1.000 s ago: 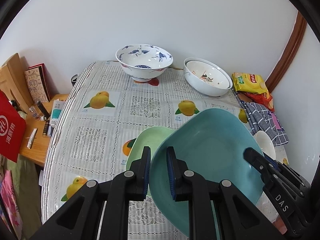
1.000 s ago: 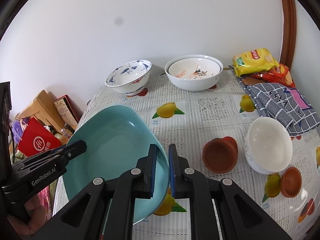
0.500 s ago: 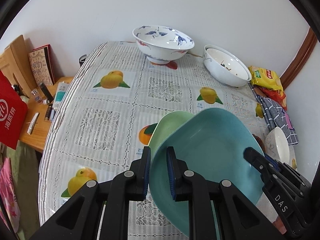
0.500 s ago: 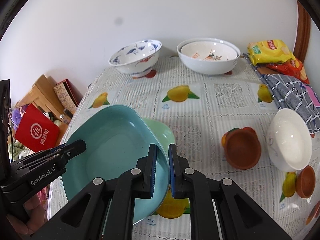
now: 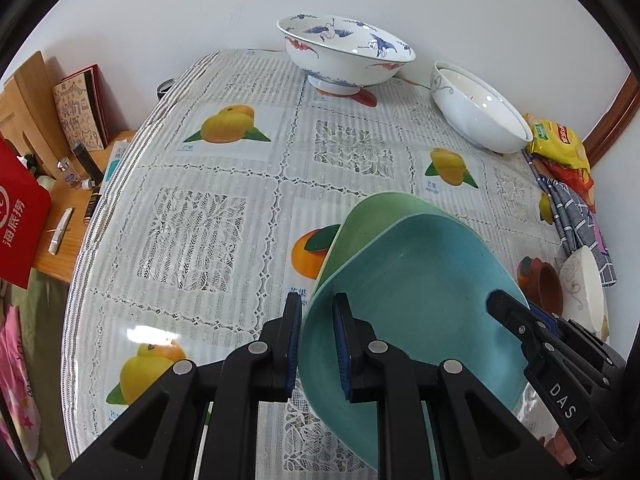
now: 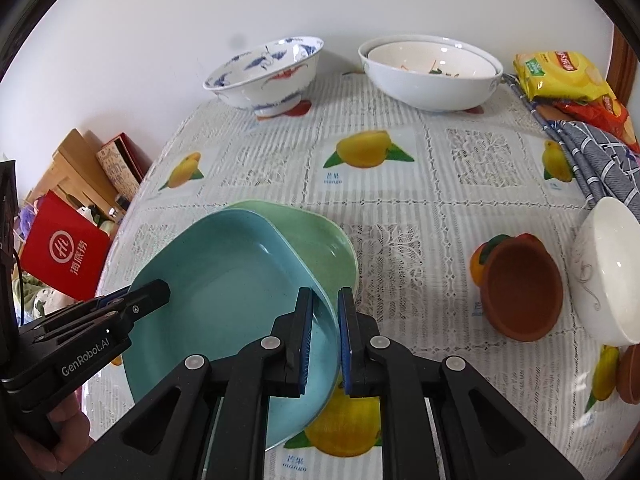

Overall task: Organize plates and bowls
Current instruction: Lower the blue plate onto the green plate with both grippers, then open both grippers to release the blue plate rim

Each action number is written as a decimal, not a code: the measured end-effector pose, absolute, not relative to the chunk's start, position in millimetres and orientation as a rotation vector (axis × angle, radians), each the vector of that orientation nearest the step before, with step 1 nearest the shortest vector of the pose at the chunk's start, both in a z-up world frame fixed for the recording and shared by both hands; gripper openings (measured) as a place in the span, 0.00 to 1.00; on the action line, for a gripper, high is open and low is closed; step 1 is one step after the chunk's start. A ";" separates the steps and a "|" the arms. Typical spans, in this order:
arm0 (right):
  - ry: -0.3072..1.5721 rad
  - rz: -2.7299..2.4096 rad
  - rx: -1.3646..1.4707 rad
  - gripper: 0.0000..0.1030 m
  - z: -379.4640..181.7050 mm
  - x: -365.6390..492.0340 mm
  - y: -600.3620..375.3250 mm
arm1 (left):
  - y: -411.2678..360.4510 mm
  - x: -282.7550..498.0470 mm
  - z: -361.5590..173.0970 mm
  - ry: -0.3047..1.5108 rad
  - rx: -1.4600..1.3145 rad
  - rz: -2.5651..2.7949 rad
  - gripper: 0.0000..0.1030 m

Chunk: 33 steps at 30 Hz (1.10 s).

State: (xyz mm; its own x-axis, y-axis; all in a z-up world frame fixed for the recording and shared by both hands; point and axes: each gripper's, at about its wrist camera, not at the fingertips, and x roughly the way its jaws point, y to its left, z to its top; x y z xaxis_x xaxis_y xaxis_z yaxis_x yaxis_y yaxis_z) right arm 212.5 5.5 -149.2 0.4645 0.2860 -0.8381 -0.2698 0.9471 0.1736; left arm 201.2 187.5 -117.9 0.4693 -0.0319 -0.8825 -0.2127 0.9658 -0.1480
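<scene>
— White lace-pattern tablecloth [image 6: 400, 200], printed with mangoes, against a plain wall?
— Yes. Left gripper [image 5: 316, 344] and right gripper [image 6: 323, 340] each pinch the teal plate [image 6: 232, 280] rim, over the green plate [image 6: 320, 240], near side.

I count two square plates, one teal [image 6: 224, 280] over one green [image 6: 320, 240]; four white bowls, two of them nested [image 6: 432, 76], one crane-painted [image 6: 264, 76], one plain [image 6: 608, 272]; two brown dishes [image 6: 520, 288]; two snack packets [image 6: 556, 74].
</scene>
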 end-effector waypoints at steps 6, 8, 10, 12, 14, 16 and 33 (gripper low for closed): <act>1.018 0.352 -0.004 0.13 -145.1 221.3 10.4 | 189.7 205.0 -116.3 1.070 -0.256 0.119 0.15; 1.009 0.355 -0.017 0.13 -142.3 224.6 12.8 | 191.0 207.5 -115.8 1.069 -0.258 0.122 0.15; 0.994 0.359 -0.038 0.13 -139.7 228.8 16.3 | 192.1 210.3 -115.6 1.069 -0.259 0.123 0.15; 0.990 0.364 -0.060 0.13 -139.4 233.8 19.8 | 192.6 212.5 -116.3 1.071 -0.258 0.130 0.15; 0.995 0.367 -0.070 0.13 -141.5 238.3 21.9 | 193.4 213.6 -117.6 1.074 -0.267 0.128 0.15; 0.993 0.369 -0.079 0.15 -144.2 243.2 22.8 | 193.1 214.2 -119.1 1.076 -0.273 0.121 0.15; 0.990 0.373 -0.051 0.26 -144.6 227.6 5.8 | 186.5 209.4 -130.0 1.102 -0.263 0.105 0.15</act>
State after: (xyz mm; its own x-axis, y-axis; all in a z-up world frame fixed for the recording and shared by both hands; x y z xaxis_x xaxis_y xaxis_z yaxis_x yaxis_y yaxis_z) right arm 227.6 5.8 -144.6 0.4905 0.2840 -0.8239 -0.3298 0.9356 0.1262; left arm 209.4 186.5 -130.0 0.4504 -0.0460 -0.8916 -0.2135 0.9641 -0.1576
